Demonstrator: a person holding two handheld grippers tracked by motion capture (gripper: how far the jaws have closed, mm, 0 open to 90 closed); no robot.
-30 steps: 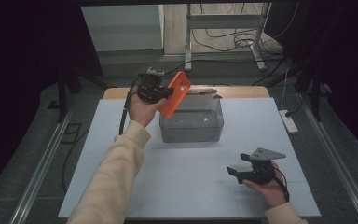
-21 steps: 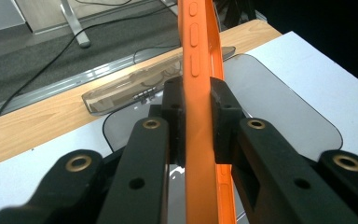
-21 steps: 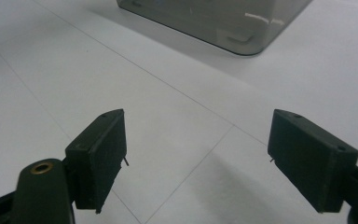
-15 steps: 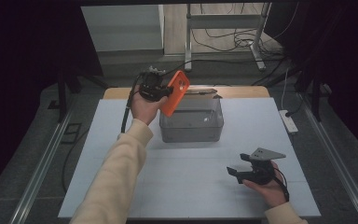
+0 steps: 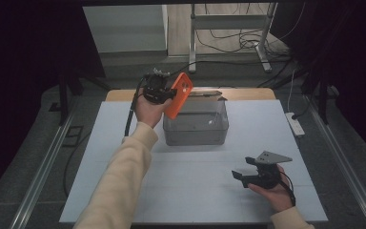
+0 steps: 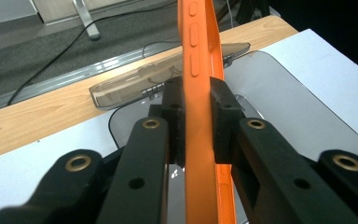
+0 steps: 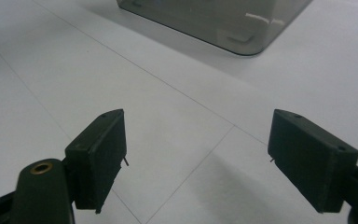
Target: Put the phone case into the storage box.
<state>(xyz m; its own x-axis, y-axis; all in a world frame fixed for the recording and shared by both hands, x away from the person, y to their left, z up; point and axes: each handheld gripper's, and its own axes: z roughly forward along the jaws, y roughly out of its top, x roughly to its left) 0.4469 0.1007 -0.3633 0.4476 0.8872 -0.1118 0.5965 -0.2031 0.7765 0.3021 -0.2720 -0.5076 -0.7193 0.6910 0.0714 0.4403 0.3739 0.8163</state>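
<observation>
Left gripper is raised above the far-left corner of the box, jaws clamped narrow on an orange phone case. In the left gripper view the pads press both flat faces of the case, which stands on edge, side buttons facing the camera.

Container: a smoky transparent plastic box sits on the white table top, toward the far middle. It is open on top; its interior looks empty as far as the tinted walls allow. A matching transparent lid lies just beyond the box, on the wooden strip at the far edge of the table. The case hangs over the box's left rim, not inside it.

Right gripper rests low over the near right of the table, held in the person's hand. Its jaws stand wide apart with nothing between them; in the right gripper view the box corner lies well ahead.
</observation>
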